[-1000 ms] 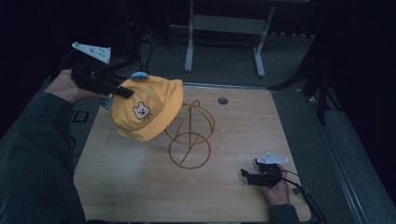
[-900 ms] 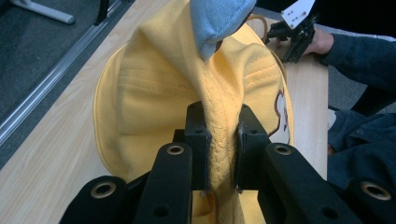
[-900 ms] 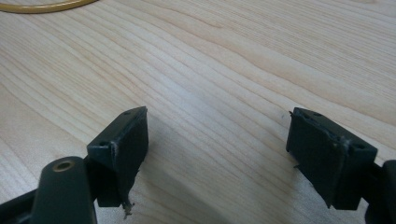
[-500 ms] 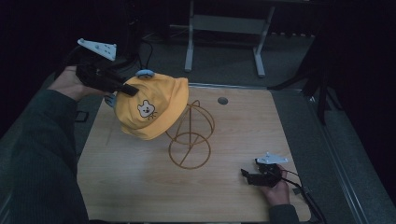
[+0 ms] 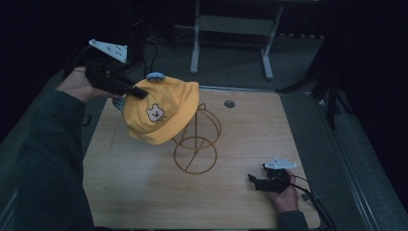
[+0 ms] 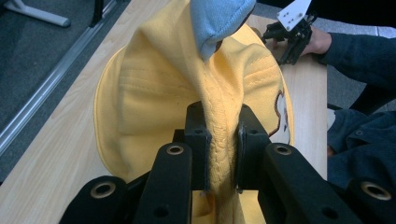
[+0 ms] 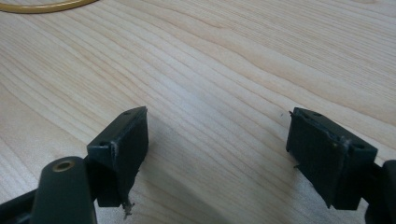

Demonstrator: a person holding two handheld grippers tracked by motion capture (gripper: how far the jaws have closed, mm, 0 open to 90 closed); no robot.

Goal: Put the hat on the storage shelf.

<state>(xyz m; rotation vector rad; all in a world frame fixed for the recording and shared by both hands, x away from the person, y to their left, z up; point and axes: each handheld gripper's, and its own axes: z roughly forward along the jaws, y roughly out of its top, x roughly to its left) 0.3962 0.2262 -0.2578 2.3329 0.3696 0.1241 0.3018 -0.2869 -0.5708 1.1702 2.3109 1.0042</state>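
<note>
Left gripper view, soft yellow cotton hat (image 6: 154,93), stitched fold pinched by left claw (image 6: 223,140)

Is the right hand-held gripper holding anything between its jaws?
No. The right hand-held gripper has its jaws spread wide over the bare wooden table, with nothing between them.

A light wooden table (image 5: 144,192) is standing under the lamp glare, its grain running across the top, and a small round hole (image 5: 229,103) is showing near its far edge. Beyond that edge a pale metal frame (image 5: 231,29) with two legs is standing on grey carpet (image 5: 298,72), reaching back into the dark. A metal rail (image 6: 42,107) is running along the floor beside the table's long edge.
</note>
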